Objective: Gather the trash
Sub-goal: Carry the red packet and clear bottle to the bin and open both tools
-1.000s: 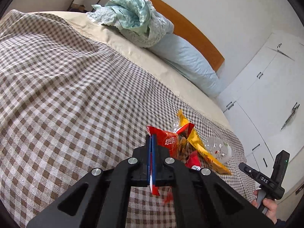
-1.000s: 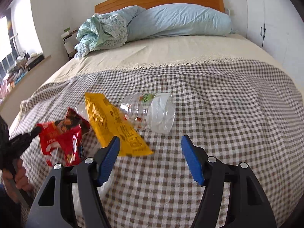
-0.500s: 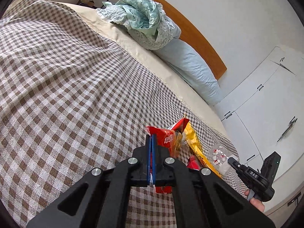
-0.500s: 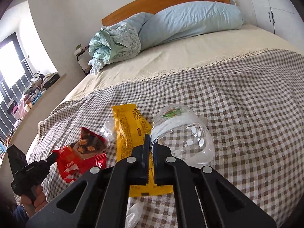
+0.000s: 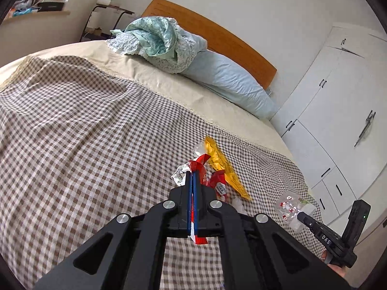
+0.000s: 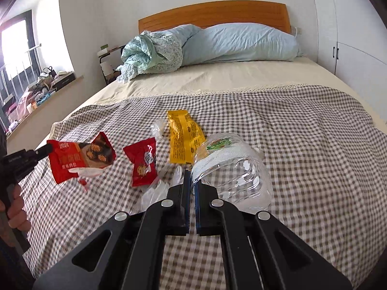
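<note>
My left gripper (image 5: 192,176) is shut on a red snack wrapper (image 5: 202,165), which hangs above the checked bedspread (image 5: 84,145). The right wrist view shows that same red wrapper (image 6: 79,159) held up at the left. My right gripper (image 6: 192,180) is shut on the rim of a clear plastic container (image 6: 237,176), lifted and tilted. In the left wrist view the clear container (image 5: 290,207) shows at the right gripper's tip. Still lying on the bed are a yellow wrapper (image 6: 185,137), a small red packet (image 6: 144,164) and scraps of clear film (image 6: 154,191).
At the head of the bed lie a crumpled green blanket (image 6: 152,53) and a long blue pillow (image 6: 241,42) against the wooden headboard (image 6: 212,14). White wardrobes (image 5: 338,120) stand to the right. A cluttered window sill (image 6: 36,96) runs along the left.
The right gripper went from open to shut on the clear container's rim and lifted it. The left gripper rose and drew back with the red wrapper, off the pile.
</note>
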Tool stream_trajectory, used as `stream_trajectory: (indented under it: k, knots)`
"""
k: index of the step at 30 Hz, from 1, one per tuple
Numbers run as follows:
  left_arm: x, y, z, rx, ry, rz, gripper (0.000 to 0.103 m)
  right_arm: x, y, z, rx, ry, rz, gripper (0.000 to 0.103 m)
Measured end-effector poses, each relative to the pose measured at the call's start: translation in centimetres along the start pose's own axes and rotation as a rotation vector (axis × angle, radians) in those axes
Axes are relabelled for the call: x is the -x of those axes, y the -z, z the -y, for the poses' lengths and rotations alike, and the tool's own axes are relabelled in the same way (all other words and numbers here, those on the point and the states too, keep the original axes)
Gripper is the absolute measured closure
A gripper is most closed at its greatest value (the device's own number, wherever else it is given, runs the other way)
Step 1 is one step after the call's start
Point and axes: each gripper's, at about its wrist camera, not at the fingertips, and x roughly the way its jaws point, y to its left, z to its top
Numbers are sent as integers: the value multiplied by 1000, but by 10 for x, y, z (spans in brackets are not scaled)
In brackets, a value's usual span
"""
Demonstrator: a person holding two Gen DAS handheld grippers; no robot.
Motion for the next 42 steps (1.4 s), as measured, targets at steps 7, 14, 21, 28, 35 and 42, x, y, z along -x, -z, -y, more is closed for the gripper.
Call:
stream_trajectory:
  k: [7, 14, 21, 28, 35, 42]
  knots:
    - [76, 30, 50, -125, 10, 26, 103, 71, 50, -7, 54, 32, -4, 100]
    - [163, 84, 115, -138, 175, -26, 103, 186, 113, 8, 67, 67, 3, 100]
    - [218, 181, 229, -357, 388, -148, 103, 298, 202, 55, -26, 160, 16, 100]
    - [214, 299, 322, -652, 435, -386, 103, 342, 332, 110, -181, 249, -129, 100]
    - [187, 394, 376, -908, 370, -611, 103, 318, 462, 136, -408, 237, -335, 100]
    - [146, 468, 404, -1043, 338, -777, 103, 270, 528, 131, -503, 273, -474, 100]
